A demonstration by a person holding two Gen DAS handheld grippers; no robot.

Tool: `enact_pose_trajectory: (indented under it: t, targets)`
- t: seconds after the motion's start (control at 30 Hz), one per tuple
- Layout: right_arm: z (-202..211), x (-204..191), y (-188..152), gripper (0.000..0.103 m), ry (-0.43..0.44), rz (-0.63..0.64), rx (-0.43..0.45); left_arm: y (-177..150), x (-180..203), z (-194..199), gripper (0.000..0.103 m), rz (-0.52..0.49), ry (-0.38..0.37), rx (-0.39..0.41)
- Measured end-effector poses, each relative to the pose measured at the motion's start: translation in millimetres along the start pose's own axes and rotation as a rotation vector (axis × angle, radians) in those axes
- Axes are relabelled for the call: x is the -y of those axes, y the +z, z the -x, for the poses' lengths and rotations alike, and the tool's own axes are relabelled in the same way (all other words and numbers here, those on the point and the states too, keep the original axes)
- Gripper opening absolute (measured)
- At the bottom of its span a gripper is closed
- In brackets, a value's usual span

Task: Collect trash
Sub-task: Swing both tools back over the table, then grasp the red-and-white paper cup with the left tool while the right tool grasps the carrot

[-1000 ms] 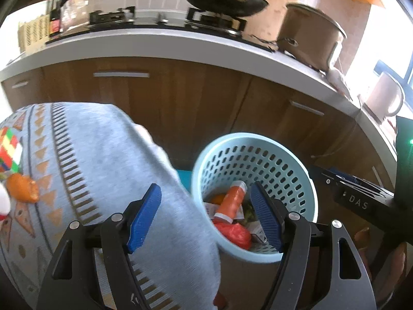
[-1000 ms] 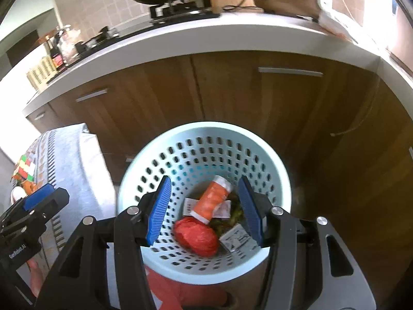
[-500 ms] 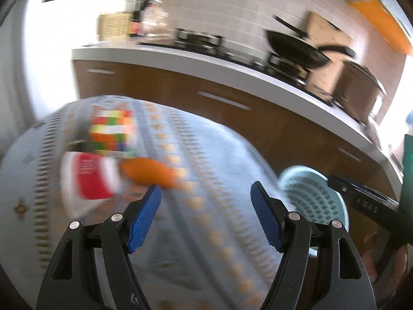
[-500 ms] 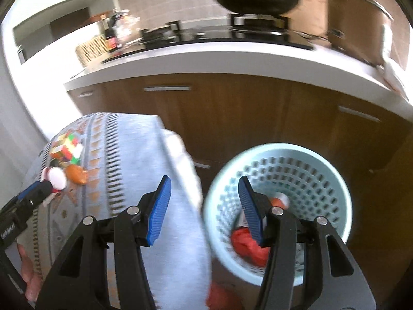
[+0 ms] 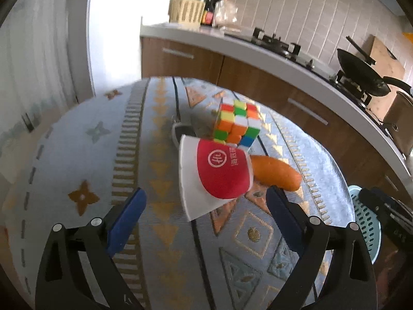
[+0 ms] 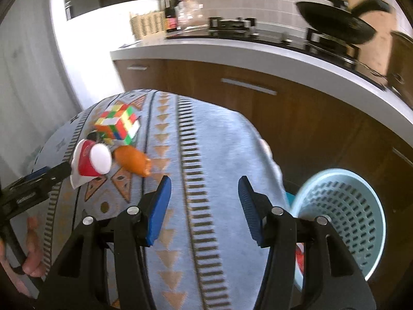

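Observation:
A crushed red-and-white paper cup [image 5: 214, 175] lies on its side on the patterned tablecloth [image 5: 144, 155], just ahead of my open, empty left gripper [image 5: 205, 206]. It also shows in the right wrist view [image 6: 90, 161], with the left gripper [image 6: 38, 178] close beside it. My right gripper [image 6: 204, 204] is open and empty above the cloth [image 6: 211, 134]. The light blue perforated trash basket [image 6: 343, 214] stands on the floor at the table's right side; its rim shows in the left wrist view [image 5: 361, 214].
An orange carrot-like piece [image 5: 273, 173] and a colourful puzzle cube [image 5: 237, 124] lie touching the cup. Wooden kitchen cabinets [image 6: 284, 108] with a white counter, a stove and a black pan [image 6: 335, 25] stand behind the table.
Both grippers have swung left from above the basket to over the table. The left gripper has come close to the paper cup. Both stay open.

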State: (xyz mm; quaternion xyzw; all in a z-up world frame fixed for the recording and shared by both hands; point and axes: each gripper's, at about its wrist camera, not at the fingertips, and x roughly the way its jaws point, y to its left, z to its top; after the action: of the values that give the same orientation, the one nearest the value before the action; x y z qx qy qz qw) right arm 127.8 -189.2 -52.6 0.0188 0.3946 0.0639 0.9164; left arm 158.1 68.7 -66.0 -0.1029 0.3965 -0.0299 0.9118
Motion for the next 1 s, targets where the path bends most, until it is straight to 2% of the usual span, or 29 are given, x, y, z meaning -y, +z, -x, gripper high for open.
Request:
enact_pose_trajectory:
  t: [0.13, 0.43, 0.53, 0.57, 0.77, 1.0]
  targets:
    - [-12.1, -15.8, 3.3, 0.05, 0.034, 0.043, 0.003, 4.2, 7.5, -18.5, 0.091, -0.006, -0.014, -0.035]
    - [-31.9, -43.4, 16.5, 0.05, 0.081, 0.153, 0.013, 13.5, 6.5, -52.1, 0.091, 0.019, 0.028, -0.07]
    - [-41.0, -51.4, 19.9, 0.05, 0.106, 0.175, 0.006, 13.3, 2.5, -58.0, 0.084, 0.03, 0.015, -0.079]
    - [-43.4, -53.1, 20.9, 0.05, 0.114, 0.177, 0.004, 12.5, 1.6, -58.9, 0.079, 0.031, 0.004, -0.082]
    - [-62.1, -59.7, 25.7, 0.054, 0.18, 0.169, -0.021, 9.8, -2.5, -45.6, 0.076, 0.013, 0.012, -0.042]
    - [-88.4, -85.9, 27.5, 0.067, 0.204, 0.245, -0.062, 3.6, -20.5, -11.8, 0.076, 0.023, 0.03, 0.012]
